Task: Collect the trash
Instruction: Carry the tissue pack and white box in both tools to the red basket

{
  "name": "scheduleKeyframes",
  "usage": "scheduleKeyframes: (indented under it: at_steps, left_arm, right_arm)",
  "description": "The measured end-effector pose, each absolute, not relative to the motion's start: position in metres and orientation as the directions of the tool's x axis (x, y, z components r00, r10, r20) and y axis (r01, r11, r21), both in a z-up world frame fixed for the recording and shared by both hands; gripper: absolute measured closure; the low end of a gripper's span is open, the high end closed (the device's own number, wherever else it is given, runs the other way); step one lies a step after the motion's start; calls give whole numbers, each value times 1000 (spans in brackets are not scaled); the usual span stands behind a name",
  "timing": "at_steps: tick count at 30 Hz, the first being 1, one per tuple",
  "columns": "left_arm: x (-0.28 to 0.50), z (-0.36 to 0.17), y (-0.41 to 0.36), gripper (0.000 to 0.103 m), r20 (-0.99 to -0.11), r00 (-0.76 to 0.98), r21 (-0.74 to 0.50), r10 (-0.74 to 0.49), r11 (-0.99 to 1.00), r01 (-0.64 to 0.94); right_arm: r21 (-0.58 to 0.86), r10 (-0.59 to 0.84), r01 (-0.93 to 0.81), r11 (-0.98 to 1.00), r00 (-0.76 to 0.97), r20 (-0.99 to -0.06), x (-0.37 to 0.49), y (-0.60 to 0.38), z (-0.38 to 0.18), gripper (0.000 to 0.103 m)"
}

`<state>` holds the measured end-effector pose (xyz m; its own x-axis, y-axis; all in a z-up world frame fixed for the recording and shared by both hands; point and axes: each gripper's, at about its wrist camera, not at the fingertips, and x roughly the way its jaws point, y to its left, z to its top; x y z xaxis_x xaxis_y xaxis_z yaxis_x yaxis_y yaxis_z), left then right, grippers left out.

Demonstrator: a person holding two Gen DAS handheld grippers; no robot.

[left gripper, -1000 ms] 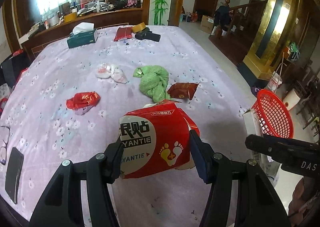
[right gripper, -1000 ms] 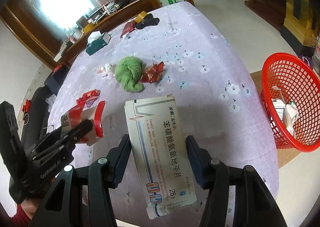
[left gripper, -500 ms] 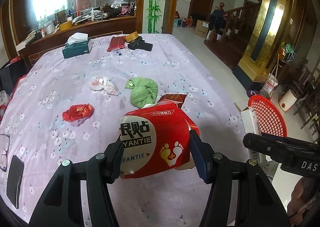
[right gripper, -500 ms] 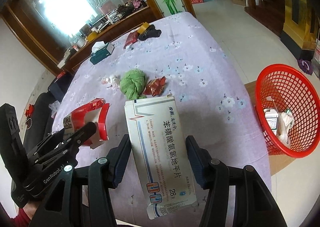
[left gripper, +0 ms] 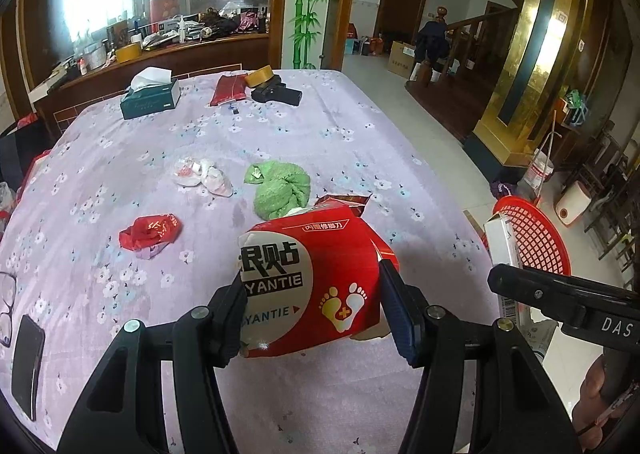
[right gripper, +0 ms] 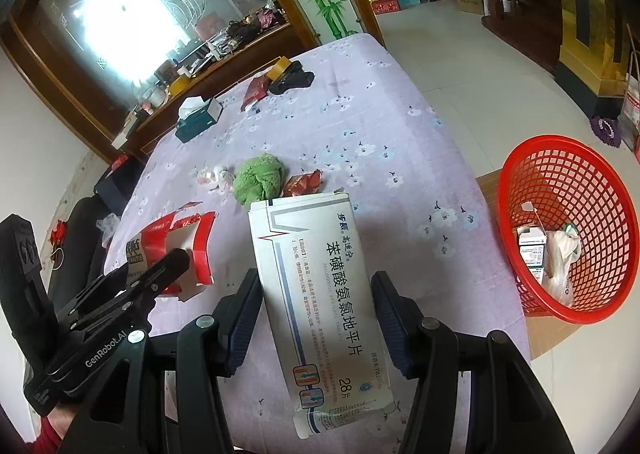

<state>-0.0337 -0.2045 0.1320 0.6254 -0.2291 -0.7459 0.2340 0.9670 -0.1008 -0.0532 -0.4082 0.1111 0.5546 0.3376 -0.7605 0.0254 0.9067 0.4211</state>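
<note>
We see the surface [left gripper: 360, 126] spread ahead of us. At its far end a tissue box [left gripper: 150, 100] sits left of a flat packet [left gripper: 229, 89], a tape roll [left gripper: 259, 77] and a dark tool [left gripper: 277, 93], which cluster together. Nearer the middle, crumpled wrappers [left gripper: 203, 175] lie left of a bunched cloth [left gripper: 282, 187], with a foil packet [right gripper: 303, 183] just right of the cloth. A crushed bag [left gripper: 150, 230] lies nearer and further left. A phone [left gripper: 27, 364] and glasses [left gripper: 6, 306] rest at the near left edge. The basket [right gripper: 568, 190] stands on the floor off the right side, with a small box [right gripper: 531, 248] and a bag [right gripper: 560, 258] in it.
</note>
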Motion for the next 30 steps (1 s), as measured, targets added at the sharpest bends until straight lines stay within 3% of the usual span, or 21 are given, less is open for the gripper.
scheduleKeyframes:
  at_steps: [30]
  left_arm:
    - [-39, 141, -222, 45, -748, 628, -61, -213, 965, 254]
  right_arm:
    - [475, 375, 27, 880, 575, -728, -56, -426, 115, 43]
